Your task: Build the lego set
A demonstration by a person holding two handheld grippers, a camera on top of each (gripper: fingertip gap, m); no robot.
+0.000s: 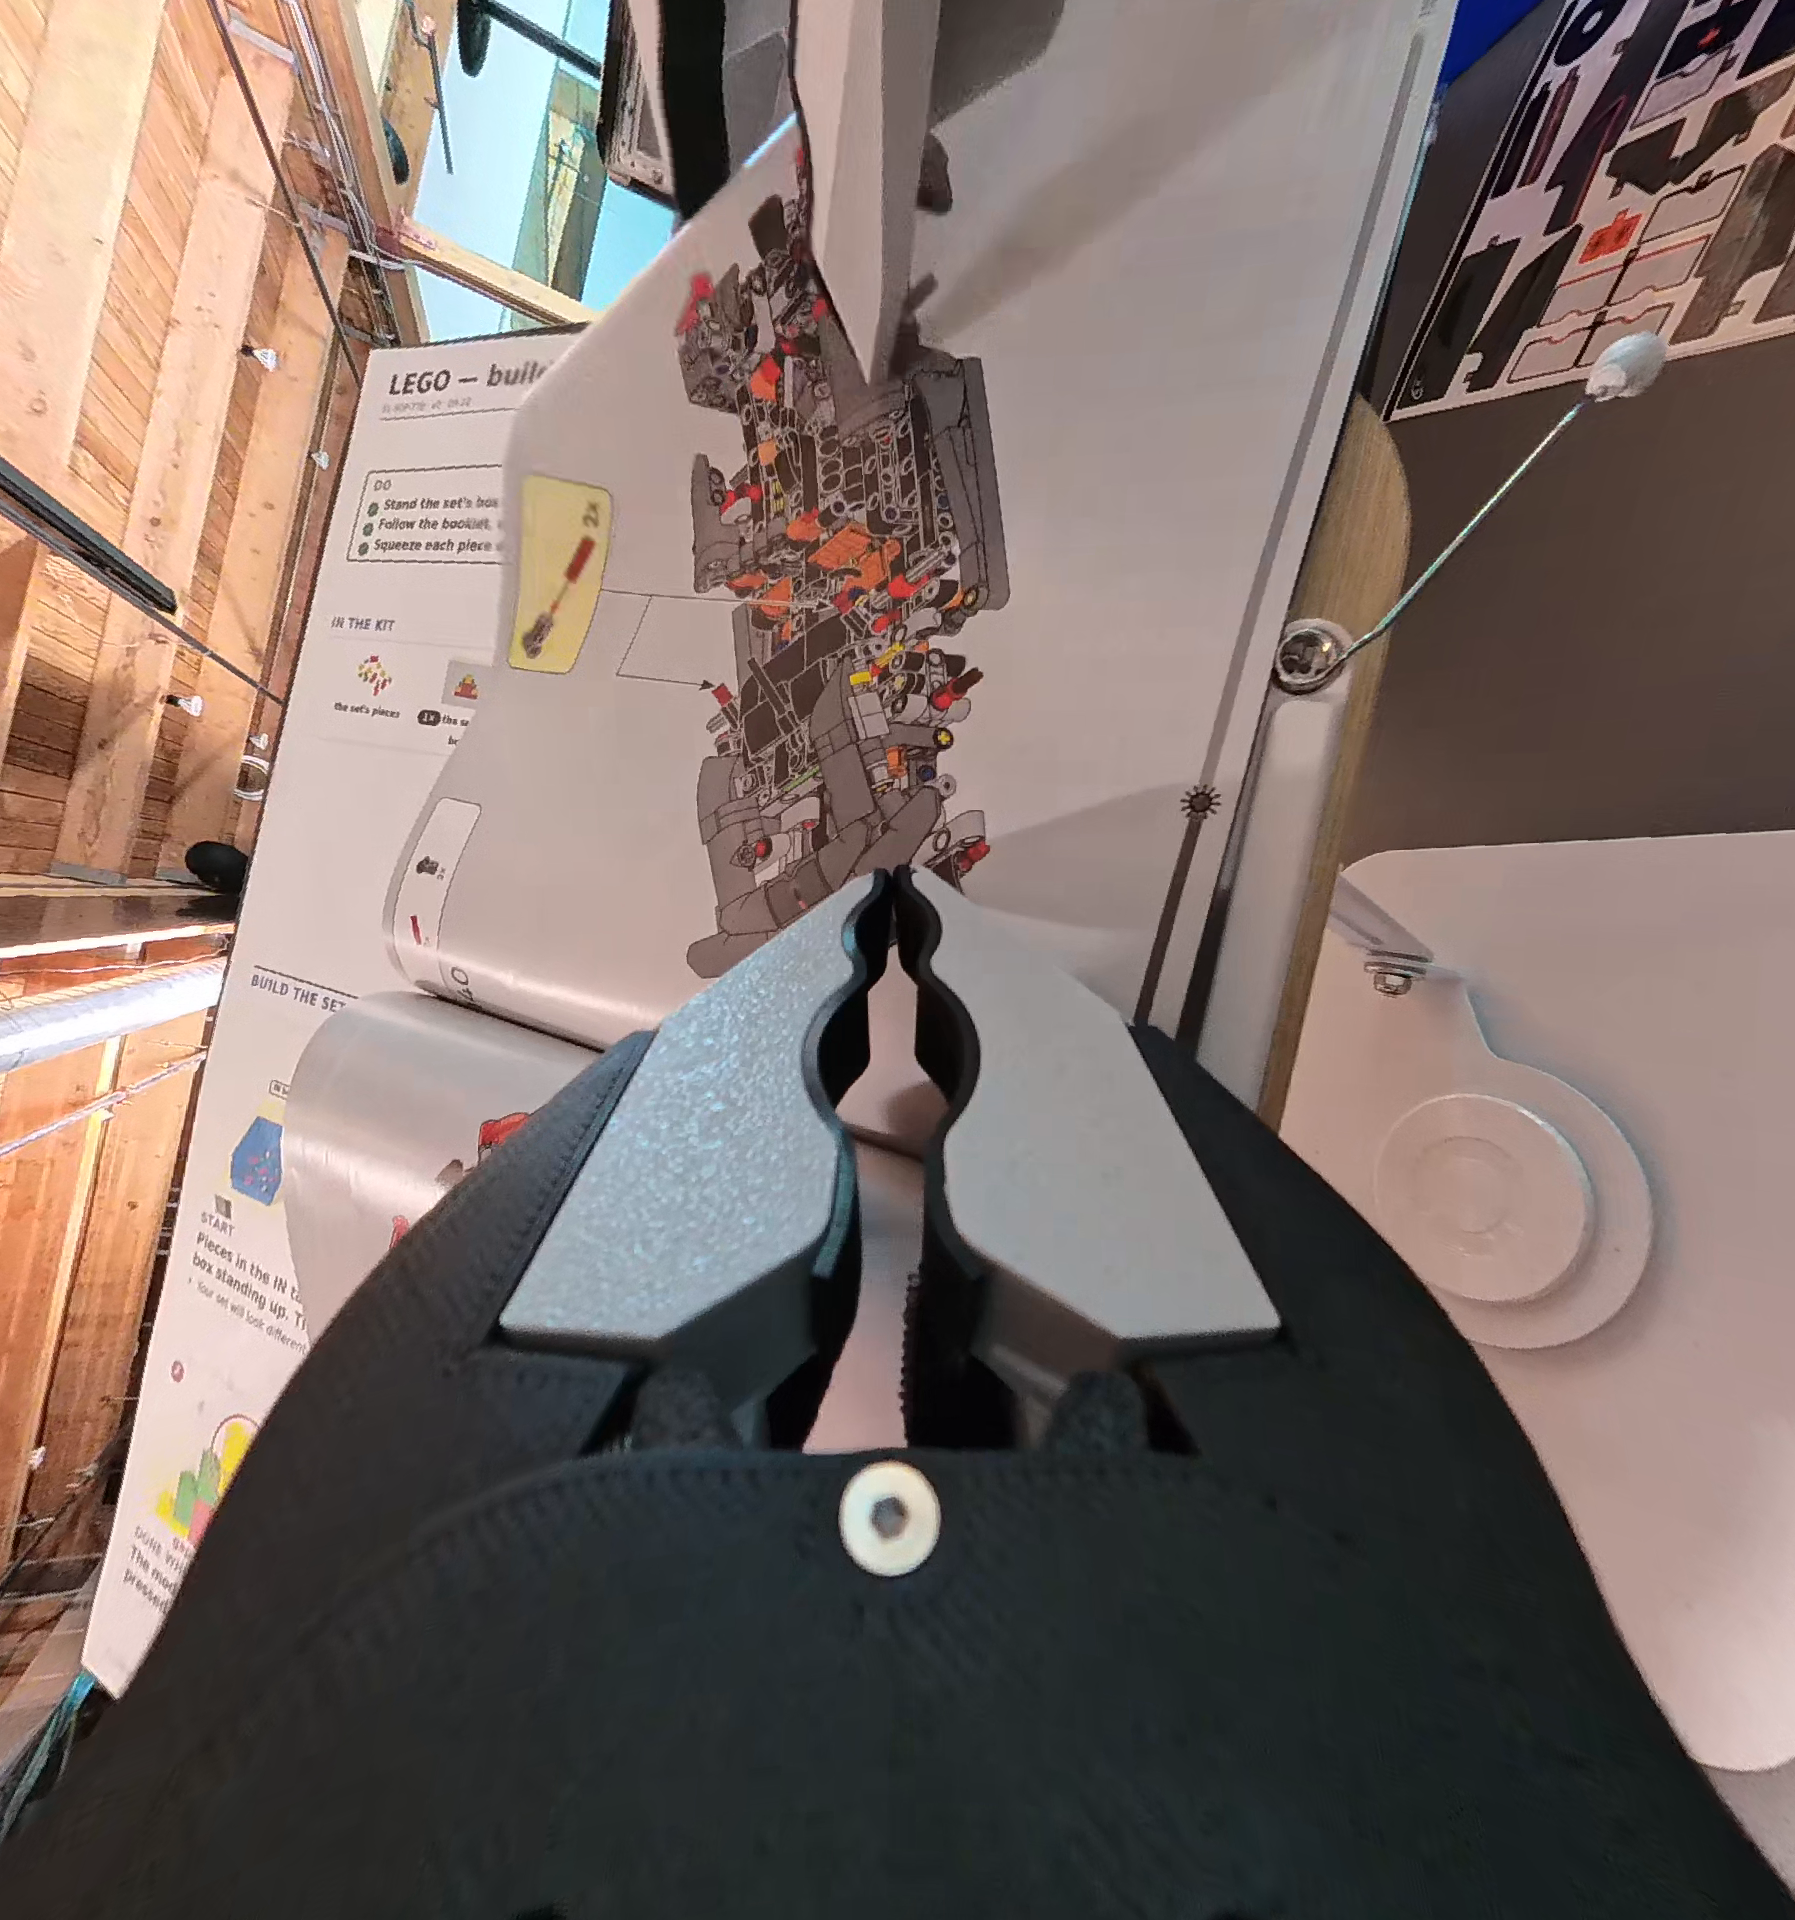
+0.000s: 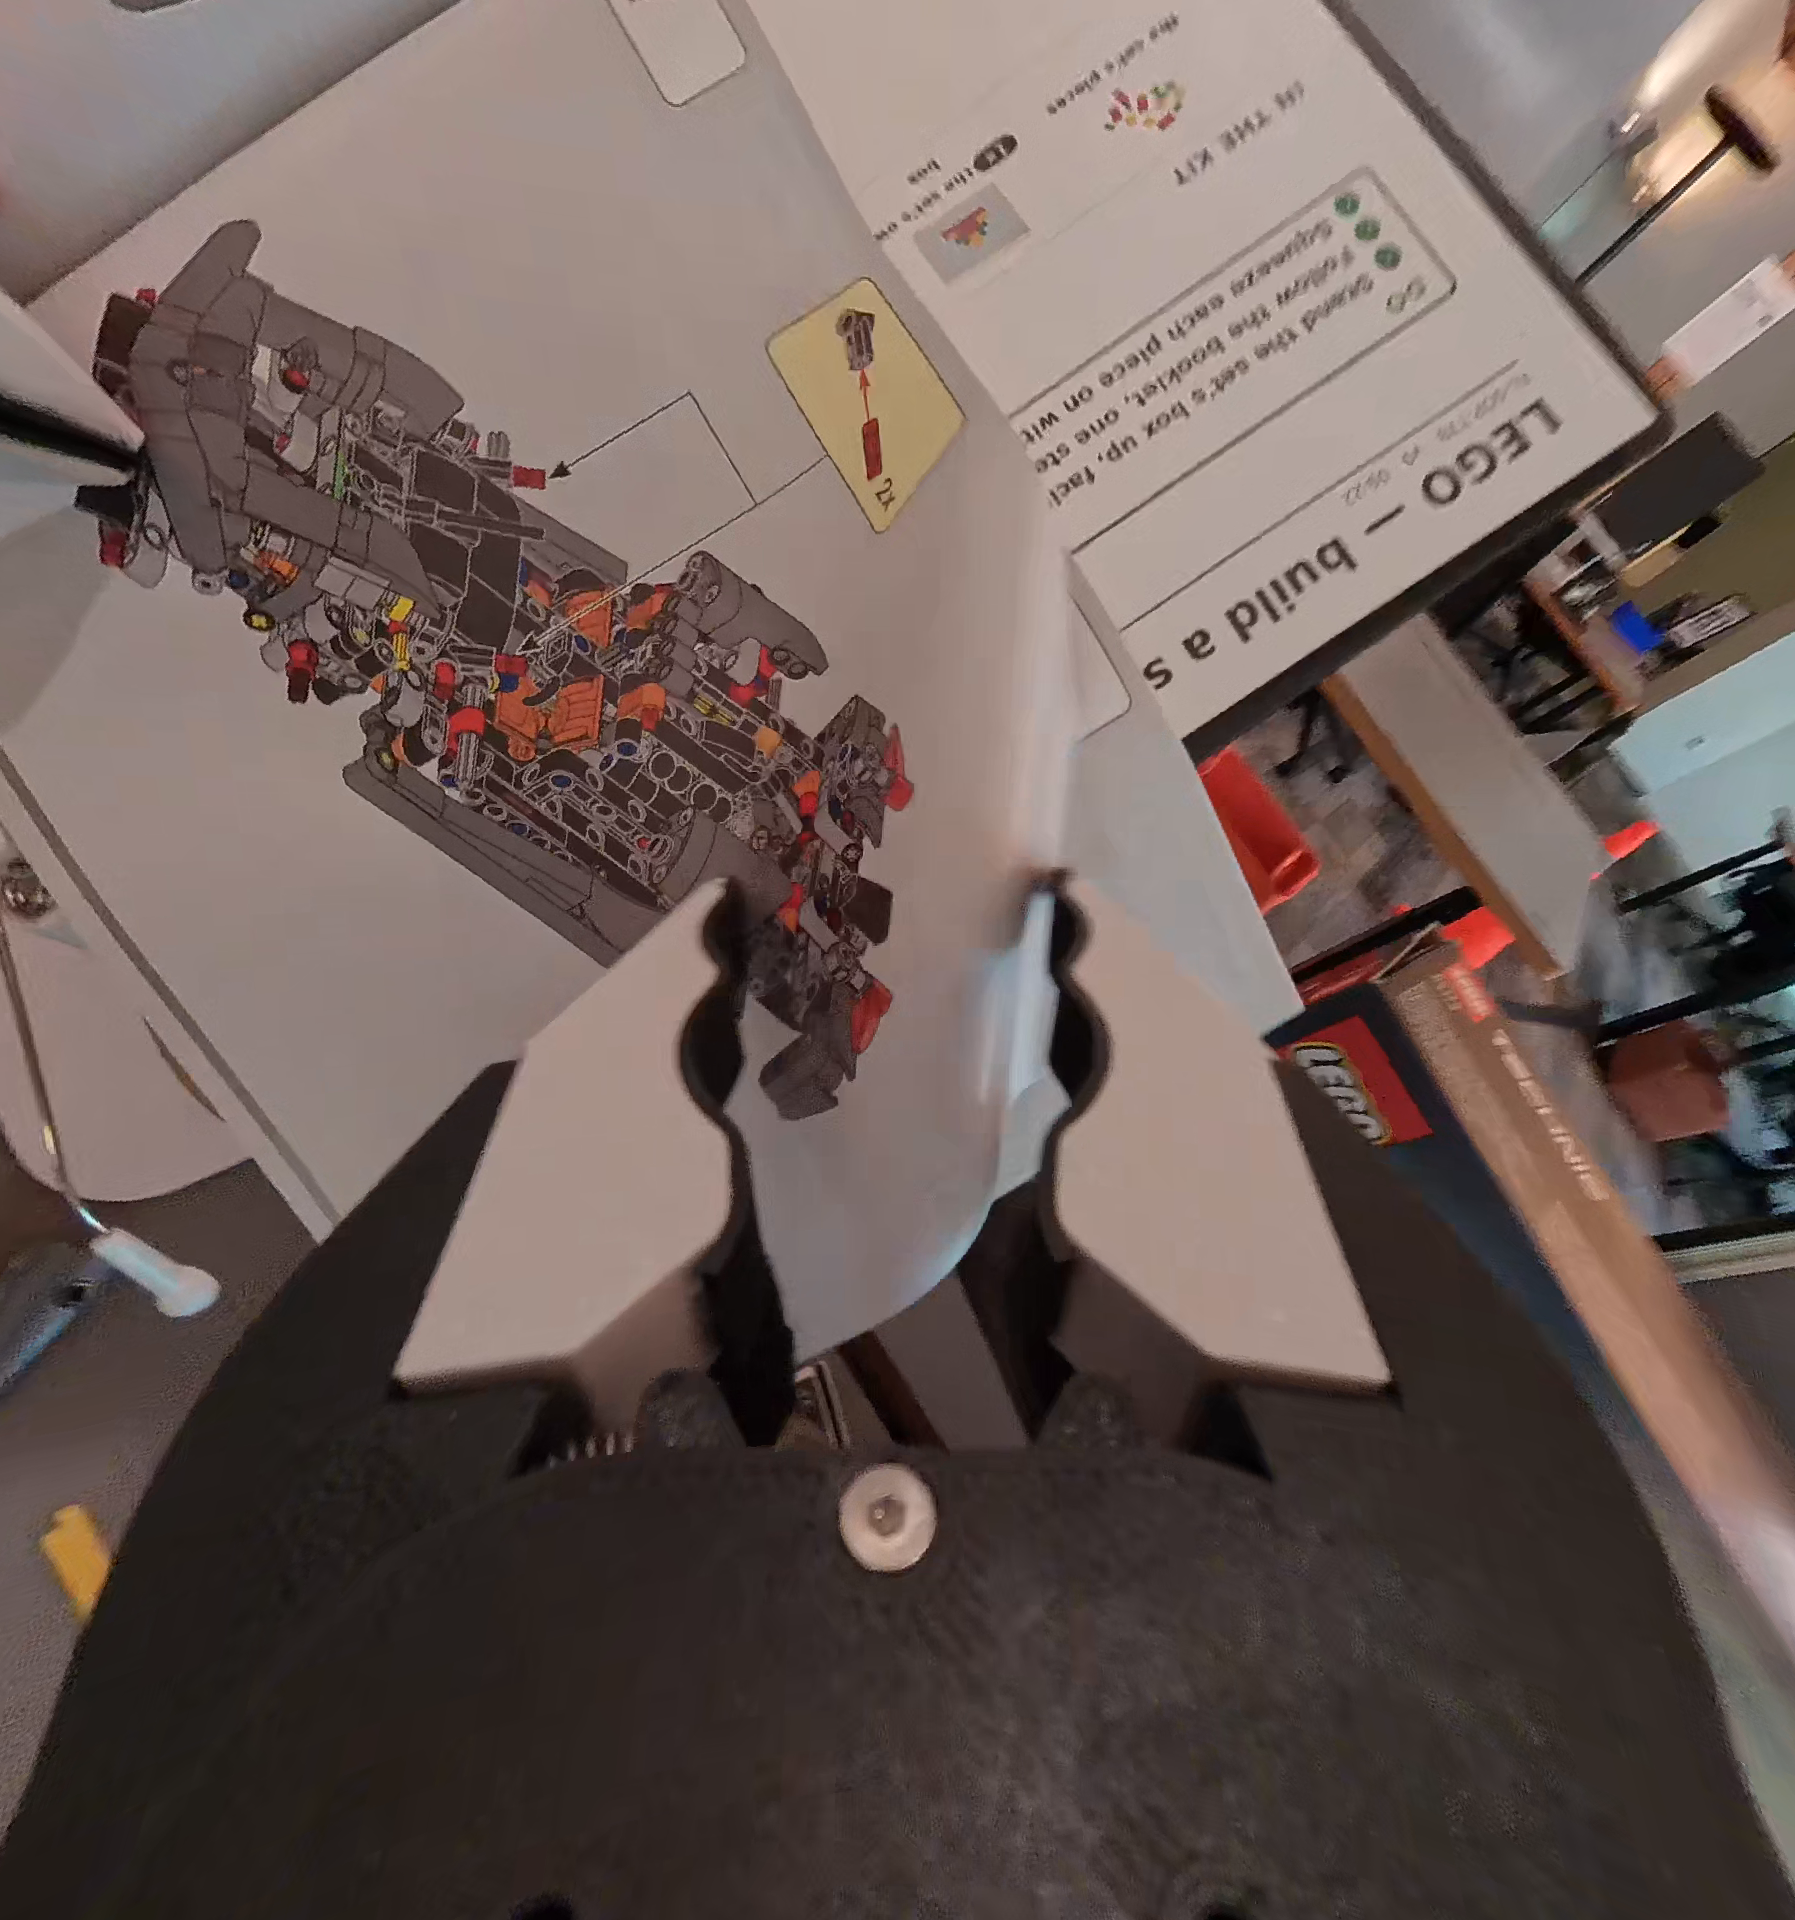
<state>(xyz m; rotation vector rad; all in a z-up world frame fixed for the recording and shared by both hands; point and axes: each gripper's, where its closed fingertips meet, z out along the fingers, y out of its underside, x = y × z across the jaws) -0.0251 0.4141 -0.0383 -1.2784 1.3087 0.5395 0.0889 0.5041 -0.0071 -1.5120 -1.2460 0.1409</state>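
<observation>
1. Grey fingers of the right gripper (image 2: 888, 894) stand open astride the loose edge of a lifted booklet page (image 2: 457, 260). The paper lies against one finger, and neither pad presses it.
2. The left gripper (image 1: 893, 878) is closed, tips together at the foot of the page's drawing. Whether paper is pinched between them cannot be told.
3. Beside the page, a wire clip (image 1: 1495, 499) juts out, and a printed board (image 1: 353, 831) stands behind the page.
4. Only the right wrist view shows a toy box (image 2: 1392, 1091) just beyond the page edge. Only the left shows a sticker sheet (image 1: 1651, 156).
</observation>
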